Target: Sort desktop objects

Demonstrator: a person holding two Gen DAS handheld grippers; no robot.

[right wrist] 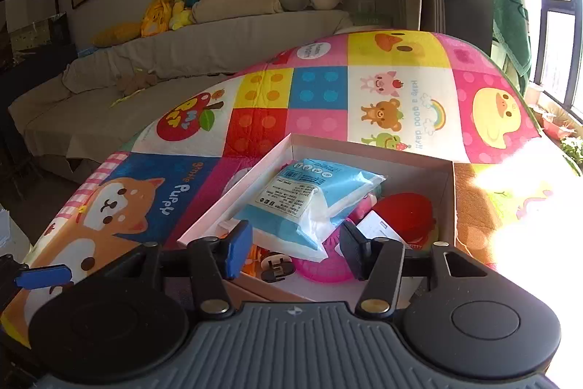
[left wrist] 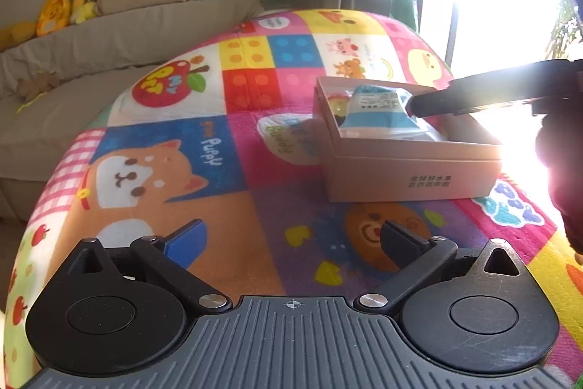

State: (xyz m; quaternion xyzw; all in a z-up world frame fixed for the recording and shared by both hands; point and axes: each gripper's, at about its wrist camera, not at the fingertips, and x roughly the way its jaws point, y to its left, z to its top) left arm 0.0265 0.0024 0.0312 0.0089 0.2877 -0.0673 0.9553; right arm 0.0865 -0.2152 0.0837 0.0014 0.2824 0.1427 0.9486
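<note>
From my left wrist, my left gripper [left wrist: 291,243] stands spread wide over the bright cartoon cloth [left wrist: 204,148], nothing between its pads. The open cardboard box [left wrist: 411,170] sits ahead and to the right on the cloth, with the blue-and-white tissue pack [left wrist: 375,112] inside it; the dark finger of my other tool [left wrist: 473,97] reaches over the box from the right (window glare washes out that side).

From my right wrist, my right gripper [right wrist: 295,243] hangs just above the box's near edge, jaws partly apart around the pack's lower corner, the pads not pressing on it as far as I can see. The pack lies atop a red lid [right wrist: 404,214] and a pink bowl [right wrist: 320,265]. I judge the pack is just being let go: to do it well I should widen a little more, then back straight out without dragging its corner.
</note>
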